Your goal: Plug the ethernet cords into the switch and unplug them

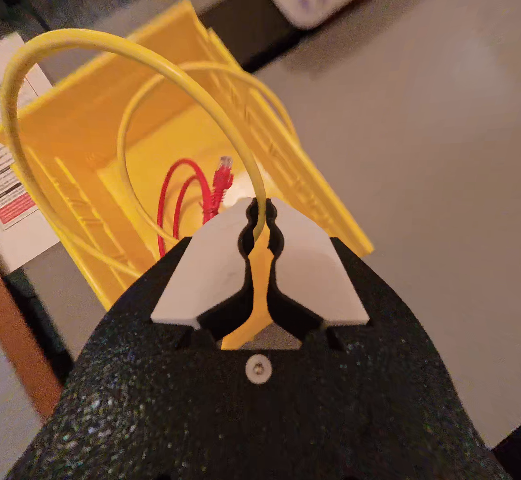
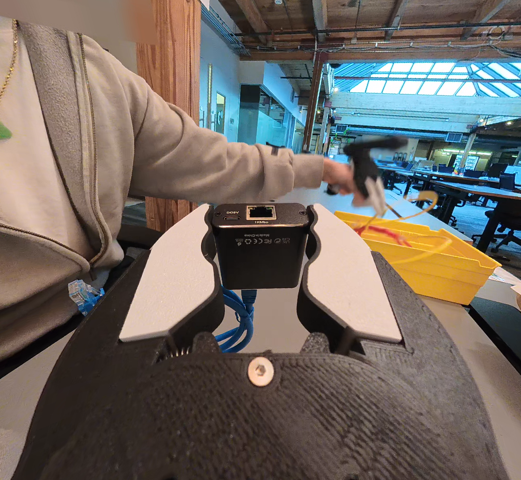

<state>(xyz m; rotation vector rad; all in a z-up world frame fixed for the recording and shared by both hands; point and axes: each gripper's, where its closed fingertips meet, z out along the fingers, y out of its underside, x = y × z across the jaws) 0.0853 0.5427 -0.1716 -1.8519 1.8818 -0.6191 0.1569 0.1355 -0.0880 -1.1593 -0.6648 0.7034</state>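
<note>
Because the yellow cord is thin, light and springy, it arches in a tall loop out of the yellow bin rather than hanging straight, so I judge a grip on the bare cable gives poor control of the plug end. The left gripper has its fingers nearly closed, pinching that cord at their tips above the bin's near right side; its plug is not visible, so taking hold just behind the plug would suit insertion better. A red cord lies coiled in the bin, its plug tilted up toward the far side. The right gripper clamps the switch by its two side walls, fingers spread to the box's width; the box is small, rigid and smooth-sided, likely slippery under push. Its long axis runs along the fingers, the open port facing away from the camera, while a blue cord is plugged into the near end and hangs over the worktop.
</note>
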